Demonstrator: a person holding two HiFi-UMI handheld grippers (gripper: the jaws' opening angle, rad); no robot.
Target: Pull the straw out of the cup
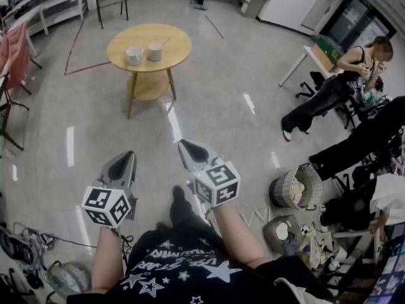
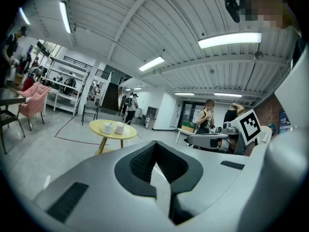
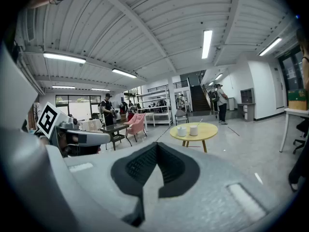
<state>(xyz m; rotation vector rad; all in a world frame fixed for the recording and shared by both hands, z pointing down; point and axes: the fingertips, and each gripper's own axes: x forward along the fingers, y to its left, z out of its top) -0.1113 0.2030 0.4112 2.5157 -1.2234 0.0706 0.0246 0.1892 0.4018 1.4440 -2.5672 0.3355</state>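
Straw, thin, slanted out of a white cylindrical cup on the round light-wood desk, with a second white cup just beside it. Both claws hung well apart from the desk over the glossy grey floor. Left claw: smooth grey wedge jaws pressed together, black ribbed pads meeting, nothing between. Right claw: same shape, also pressed together, empty.
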